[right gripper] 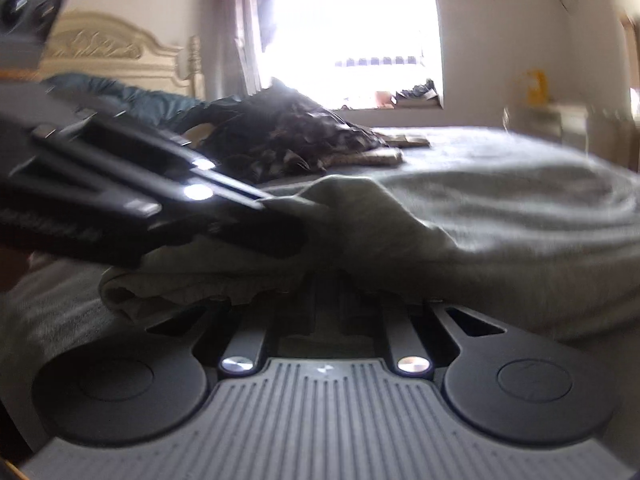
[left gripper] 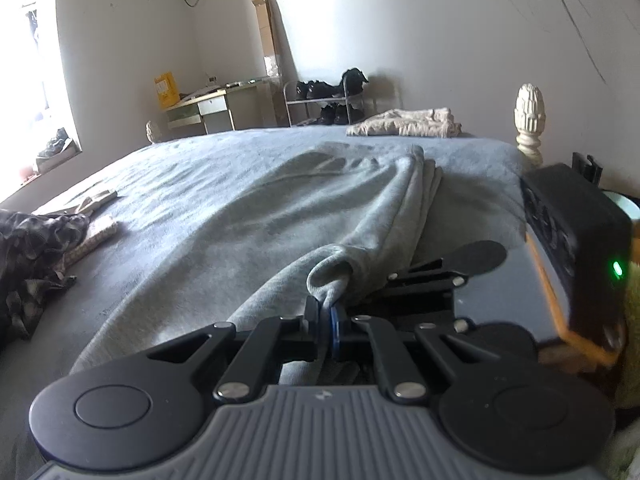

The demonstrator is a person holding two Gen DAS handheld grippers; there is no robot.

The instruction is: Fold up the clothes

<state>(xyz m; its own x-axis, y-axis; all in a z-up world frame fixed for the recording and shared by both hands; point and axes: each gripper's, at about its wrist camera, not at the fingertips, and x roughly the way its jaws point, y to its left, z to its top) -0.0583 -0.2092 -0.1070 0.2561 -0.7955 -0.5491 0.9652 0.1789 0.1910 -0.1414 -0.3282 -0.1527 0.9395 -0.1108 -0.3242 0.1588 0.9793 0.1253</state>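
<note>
Beige folded clothes (left gripper: 404, 123), left view only

Right wrist view motion-blurred throughout. Right gripper (right gripper: 326, 280): fingertips buried under a fold of the grey garment (right gripper: 440, 208), pads not visible. Left gripper (right gripper: 168, 200), to its left, smeared; tip detail unreadable. Left wrist view: dark patterned cloth (left gripper: 28, 256) far left of left gripper, cut by frame edge. Shoes on rack (left gripper: 328, 100) beyond too small to tell.
</note>
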